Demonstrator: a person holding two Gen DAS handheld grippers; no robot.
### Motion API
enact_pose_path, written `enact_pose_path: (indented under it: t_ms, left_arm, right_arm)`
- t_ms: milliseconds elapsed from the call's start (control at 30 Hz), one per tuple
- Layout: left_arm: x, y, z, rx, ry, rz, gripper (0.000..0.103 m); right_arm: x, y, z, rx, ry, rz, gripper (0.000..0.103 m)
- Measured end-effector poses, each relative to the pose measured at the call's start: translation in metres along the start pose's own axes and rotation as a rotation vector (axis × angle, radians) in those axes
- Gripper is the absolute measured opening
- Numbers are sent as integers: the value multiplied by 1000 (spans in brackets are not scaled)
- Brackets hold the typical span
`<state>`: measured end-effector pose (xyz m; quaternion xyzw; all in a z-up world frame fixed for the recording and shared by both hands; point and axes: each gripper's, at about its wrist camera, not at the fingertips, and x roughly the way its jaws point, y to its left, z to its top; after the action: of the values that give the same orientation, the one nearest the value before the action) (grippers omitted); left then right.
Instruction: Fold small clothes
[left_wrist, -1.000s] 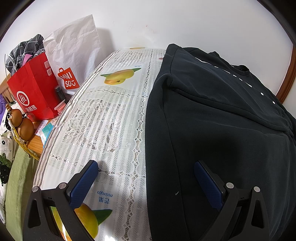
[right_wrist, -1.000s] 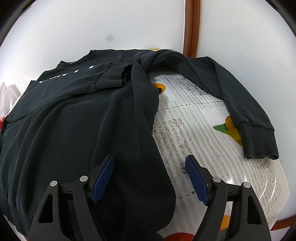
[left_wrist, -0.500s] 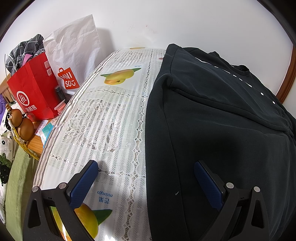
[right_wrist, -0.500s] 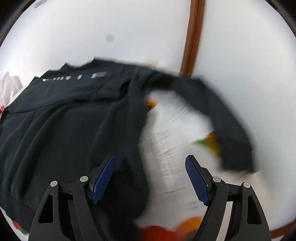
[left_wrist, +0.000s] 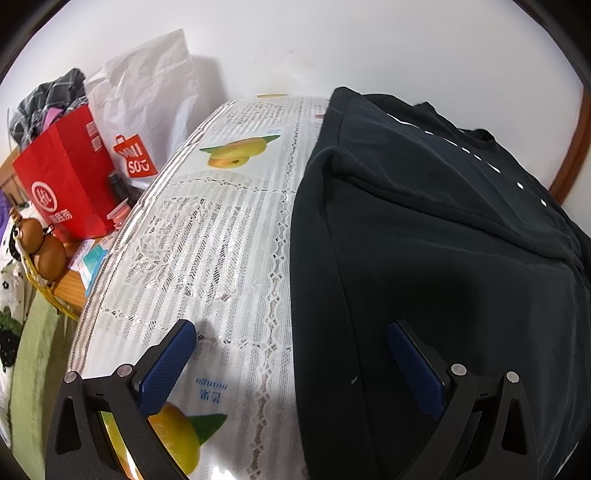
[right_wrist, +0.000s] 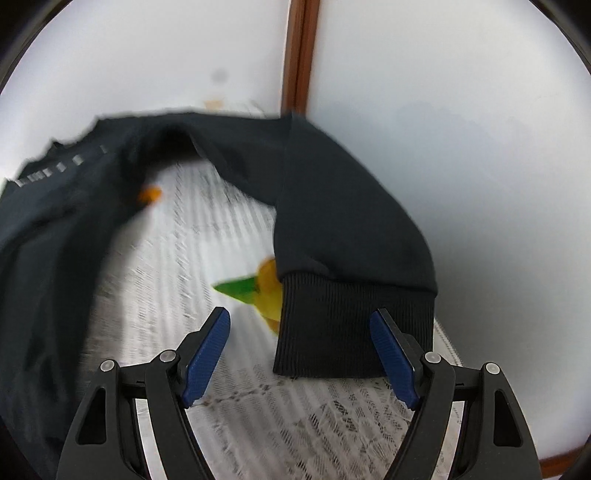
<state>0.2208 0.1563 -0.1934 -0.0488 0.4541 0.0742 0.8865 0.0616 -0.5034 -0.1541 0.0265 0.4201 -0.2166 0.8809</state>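
A table (left_wrist: 207, 258) covered with a white lace-pattern cloth printed with mangoes fills both views, its far edge against a white wall. The black sweatshirt (left_wrist: 443, 258) lies spread over the table's right half in the left wrist view, its side seam running from the near edge toward the far edge and a row of small white marks across the chest near the neckline at the far right. In the right wrist view, which is blurred on the left side, one long sleeve (right_wrist: 332, 206) stretches away from the sweatshirt's body along the far edge and then comes toward the near right corner, ending in a ribbed cuff (right_wrist: 347, 328) that lies flat on the cloth over part of a printed mango. Beyond the table's left edge stand a white paper bag (left_wrist: 147, 99) and a red paper bag (left_wrist: 62, 184), both on a lower wooden surface. The left gripper (left_wrist: 291, 363) stands wide open with nothing between its blue pads, straddling the sweatshirt's side edge near the near edge of the table. The right gripper (right_wrist: 301, 354) is likewise spread wide and empty, and the cuff lies in front of its opening toward its right finger.
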Motion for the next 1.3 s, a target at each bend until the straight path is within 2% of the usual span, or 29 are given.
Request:
enact_pose_path:
  t_ms: [67, 100, 133, 167, 200, 233, 300, 333, 467, 633, 800, 933, 1100, 1300]
  left_arm:
    - [-2, 3, -2, -21, -4, -1, 103]
    - [-3, 3, -2, -31, -1, 0, 103]
    - [-6, 4, -3, -31, 3, -14, 103]
    - [-8, 3, -3, -23, 2, -21, 103]
    - [-12, 1, -3, 2, -4, -25, 103]
    - [-16, -2, -2, 19, -11, -14, 103]
    - [-24, -5, -1, 34, -36, 19, 103]
    - [-30, -6, 1, 43, -56, 11, 103]
    - [-51, -10, 10, 55, -109, -50, 103]
    - [-61, -10, 19, 63, -136, -94, 103]
    - [-57, 0, 17, 54, -101, -111, 103]
    - [-52, 21, 11, 29, -78, -106, 103]
    - [-47, 42, 6, 4, -66, -116, 103]
    - [-46, 59, 11, 1, -85, -115, 103]
  right_arm:
    - [1, -1, 1, -4, 0, -15, 60]
    - [2, -2, 1, -4, -2, -25, 56]
    - [3, -4, 2, -2, -2, -23, 45]
    - [4, -6, 3, -7, -3, -37, 23]
    - [7, -10, 2, -18, -2, -46, 14]
    - [7, -10, 2, -30, -4, -61, 11]
    - [5, -11, 7, -33, -4, -110, 9]
    - [0, -12, 10, -25, -10, -108, 9]
    - [-41, 0, 34, 2, -82, -41, 8]
    - [-99, 56, 74, -37, -173, 44, 8]
    - [-141, 149, 111, -121, -215, 167, 8]
    - [-158, 226, 128, -170, -189, 294, 8]
    - [-158, 338, 138, -265, -164, 426, 8]
    - [-151, 423, 146, -316, -182, 625, 8]
